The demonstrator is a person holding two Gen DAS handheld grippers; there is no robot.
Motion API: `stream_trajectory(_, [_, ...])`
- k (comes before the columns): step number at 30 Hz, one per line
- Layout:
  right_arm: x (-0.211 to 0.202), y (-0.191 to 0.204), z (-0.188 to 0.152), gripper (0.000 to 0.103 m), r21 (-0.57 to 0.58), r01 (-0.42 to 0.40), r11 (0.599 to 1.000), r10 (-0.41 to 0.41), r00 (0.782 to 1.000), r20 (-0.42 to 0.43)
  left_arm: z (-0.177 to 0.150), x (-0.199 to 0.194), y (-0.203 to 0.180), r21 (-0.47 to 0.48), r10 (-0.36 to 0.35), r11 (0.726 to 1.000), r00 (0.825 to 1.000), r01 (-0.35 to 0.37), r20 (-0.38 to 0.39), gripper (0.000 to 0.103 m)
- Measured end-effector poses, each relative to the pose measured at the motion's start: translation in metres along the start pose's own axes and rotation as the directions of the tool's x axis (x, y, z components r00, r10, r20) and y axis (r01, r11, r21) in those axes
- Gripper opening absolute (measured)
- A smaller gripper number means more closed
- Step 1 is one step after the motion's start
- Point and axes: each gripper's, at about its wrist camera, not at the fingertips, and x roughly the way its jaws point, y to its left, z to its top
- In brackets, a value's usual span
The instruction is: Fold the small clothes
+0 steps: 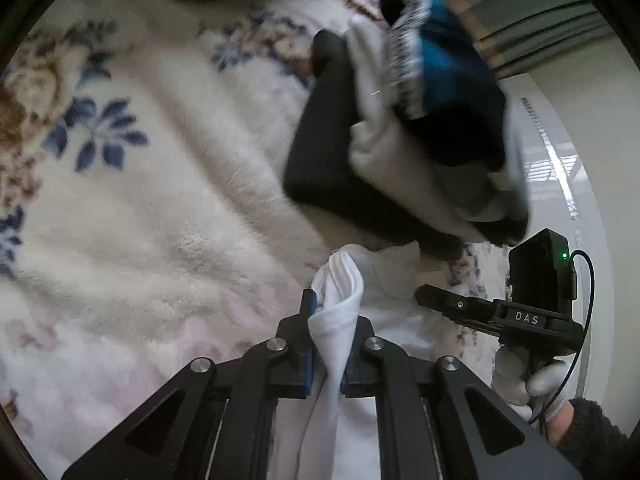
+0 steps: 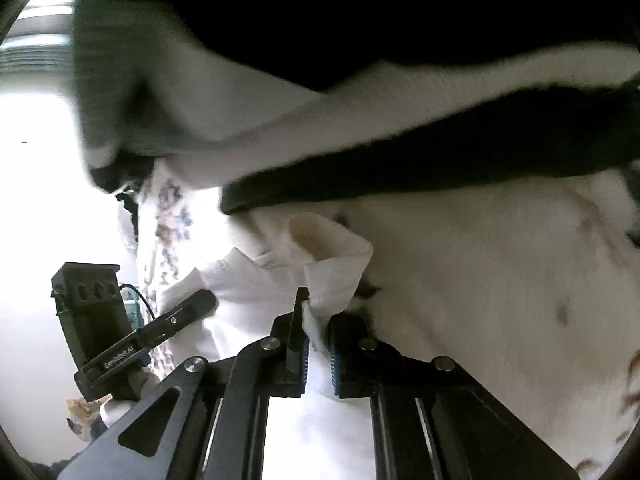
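My tongs were black, their linkage arms cut with triangular holes and pinned with silver round-headed screws, blue ribbed pads (image 1: pixel 309 344) lining the fingers, while my hand (image 1: pixel 524 380) wore a white glove under a dark fuzzy sleeve (image 1: pixel 592 436).

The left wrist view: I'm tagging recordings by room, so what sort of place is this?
Probably a bedroom at home: a fluffy floral blanket covers the soft surface, small clothes lie on it, and what looks like a curtain hangs behind.
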Motion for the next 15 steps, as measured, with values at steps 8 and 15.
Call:
stream_trajectory(8, [-0.06, 0.038, -0.044, 0.008, -0.065, -0.051, 0.997, 0.056, 0.996, 0.076, -0.04, -0.074, -0.046, 0.049, -0.027, 0.999, 0.996, 0.023, 0.087, 0.006])
stream_trajectory(15, [-0.114, 0.065, -0.129, 0.008, -0.164, -0.065, 0.984, 0.078, 0.994, 0.077, -0.13, -0.127, -0.065, 0.038, -0.035, 0.999, 0.995, 0.032, 0.094, 0.01])
